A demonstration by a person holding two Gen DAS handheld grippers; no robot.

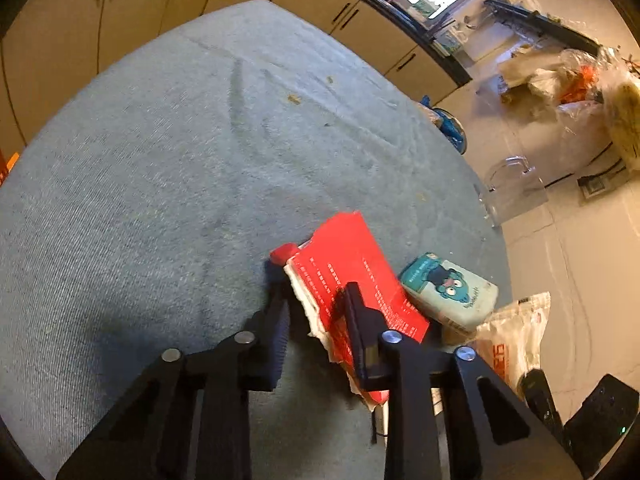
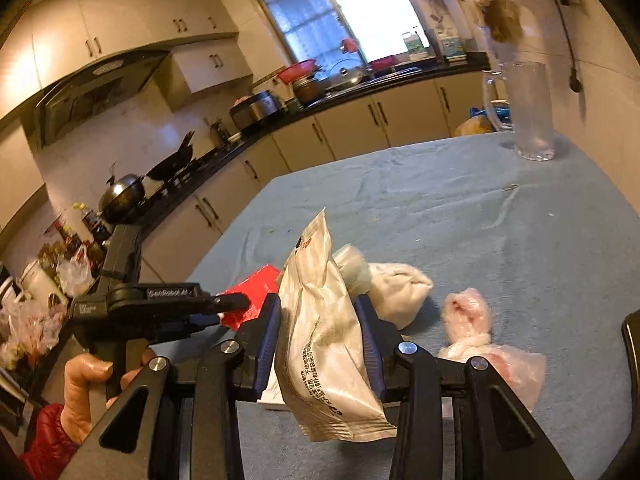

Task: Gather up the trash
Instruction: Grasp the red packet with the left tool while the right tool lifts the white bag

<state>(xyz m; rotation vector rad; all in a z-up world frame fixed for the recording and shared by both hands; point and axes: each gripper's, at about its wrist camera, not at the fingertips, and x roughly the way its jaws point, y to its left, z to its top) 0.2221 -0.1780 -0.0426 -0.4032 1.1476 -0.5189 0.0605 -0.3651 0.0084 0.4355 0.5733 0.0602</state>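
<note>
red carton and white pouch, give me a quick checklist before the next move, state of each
1. Left tool closed on the red carton: ok, one finger on each side of the torn carton.
2. Carton lifted off the blue tablecloth: cannot tell, its lower edge is hidden behind the fingers.
3. Right tool closed on the white pouch: ok, both pads press its sides, and the pouch hangs upright.
4. Other trash left on the table: not ok, the tied pink bag and the white wad lie on the cloth.
5. Glass mug out of the way: ok, it stands upright at the far corner.
6. Trash bin located: cannot tell, none is in view.
</note>
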